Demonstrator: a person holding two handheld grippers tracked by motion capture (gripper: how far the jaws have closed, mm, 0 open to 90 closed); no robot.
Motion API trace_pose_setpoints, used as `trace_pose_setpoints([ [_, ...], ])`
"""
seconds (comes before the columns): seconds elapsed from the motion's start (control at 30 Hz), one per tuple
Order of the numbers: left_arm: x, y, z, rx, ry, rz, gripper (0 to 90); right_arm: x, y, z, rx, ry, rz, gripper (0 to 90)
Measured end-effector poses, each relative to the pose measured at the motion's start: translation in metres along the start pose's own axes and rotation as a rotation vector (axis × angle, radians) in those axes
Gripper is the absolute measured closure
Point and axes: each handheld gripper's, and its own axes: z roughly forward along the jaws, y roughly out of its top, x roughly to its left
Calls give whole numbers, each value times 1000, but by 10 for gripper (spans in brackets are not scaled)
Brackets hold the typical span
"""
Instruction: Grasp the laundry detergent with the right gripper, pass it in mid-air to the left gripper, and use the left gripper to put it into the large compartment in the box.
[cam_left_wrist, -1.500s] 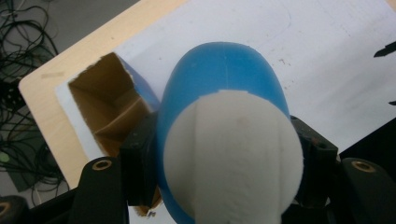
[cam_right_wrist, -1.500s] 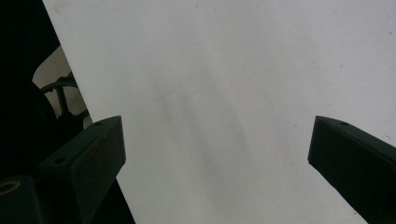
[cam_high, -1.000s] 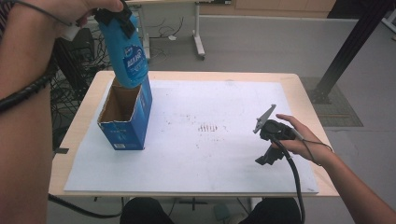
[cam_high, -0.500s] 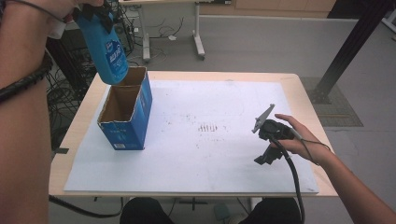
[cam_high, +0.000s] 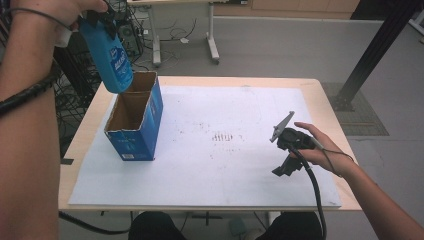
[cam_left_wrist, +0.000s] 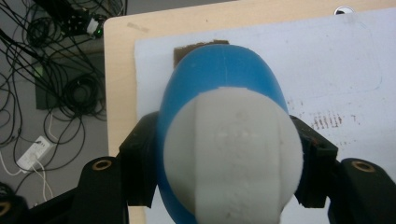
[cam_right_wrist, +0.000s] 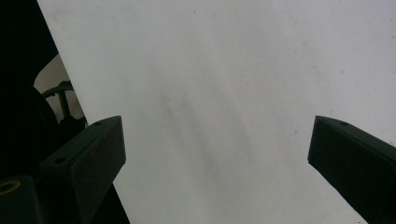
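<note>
A blue bottle with a white cap hangs tilted above the far end of an open blue cardboard box. My left gripper is shut on the bottle near its cap. In the left gripper view the black pads press both sides of the bottle, which hides most of the box below. My right gripper rests on the white sheet at the right, held by a hand. Its jaws stand wide open with nothing between them.
The white sheet covers most of the wooden table; a dark smudge marks its middle. Cables and a wire rack lie on the floor beyond the table's left edge. A desk's legs stand on the floor behind.
The left gripper has carried the bottle to the left and tilted it, its cap end leaning left, its base still above the box. The right gripper has stayed in place.
</note>
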Motion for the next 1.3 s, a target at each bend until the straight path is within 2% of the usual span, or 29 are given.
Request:
trace_pose_setpoints([
  [0.63,6,-20,54,20,6,-31,379,2,2,3,-7,4,-2,41],
  [0.97,7,-30,89,61,5,-38,379,2,3,4,-10,4,-2,40],
  [1.3,6,-41,114,79,-7,-45,379,3,5,5,-10,6,-2,40],
])
